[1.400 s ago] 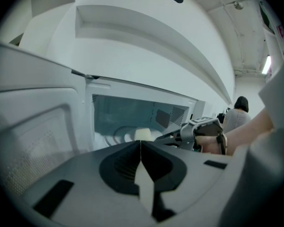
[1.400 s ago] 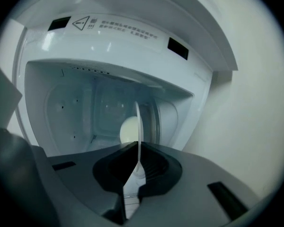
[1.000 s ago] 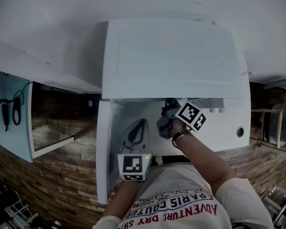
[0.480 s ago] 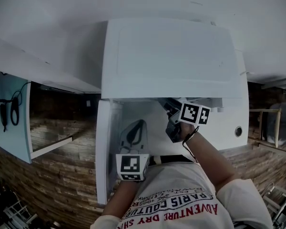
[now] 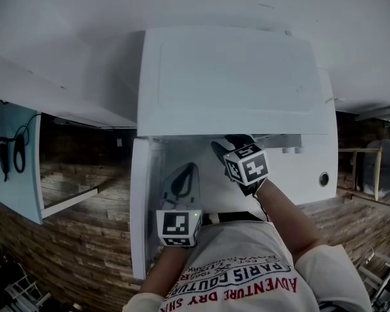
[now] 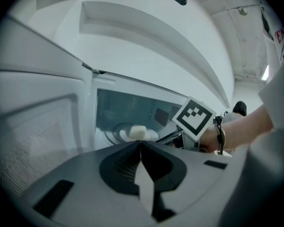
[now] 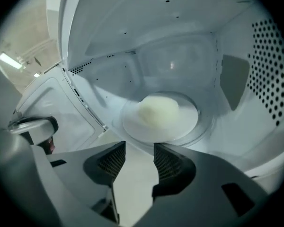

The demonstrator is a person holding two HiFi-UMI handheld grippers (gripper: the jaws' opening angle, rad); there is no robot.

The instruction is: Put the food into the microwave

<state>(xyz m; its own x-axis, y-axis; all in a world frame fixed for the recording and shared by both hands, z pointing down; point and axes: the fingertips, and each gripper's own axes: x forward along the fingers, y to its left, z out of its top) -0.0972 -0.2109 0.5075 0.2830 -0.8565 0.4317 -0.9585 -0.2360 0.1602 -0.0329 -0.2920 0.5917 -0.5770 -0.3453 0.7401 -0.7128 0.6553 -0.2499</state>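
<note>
The food [image 7: 157, 110] is a pale, rounded lump on a white plate [image 7: 184, 126] that rests on the turntable inside the white microwave [image 5: 234, 77]. The microwave door [image 5: 142, 207] hangs open to the left. My right gripper [image 7: 139, 144] is at the oven's mouth, just short of the plate. Its jaws are opening and nothing lies between them. In the head view the right gripper [image 5: 226, 147] reaches under the microwave's top edge. My left gripper [image 6: 140, 143] is shut and empty, held still in front of the opening. From there the food [image 6: 138, 132] shows beyond its tips.
The oven's right inner wall [image 7: 274, 79] is perforated and stands close to the plate. The open door [image 7: 52, 103] bounds the left side. A light blue panel [image 5: 16, 168] with hanging cables stands at far left, over a wood-plank floor [image 5: 84, 252].
My right gripper has rolled at the microwave's mouth, so its marker cube now faces up and sits a little further left. The left gripper has stayed put.
</note>
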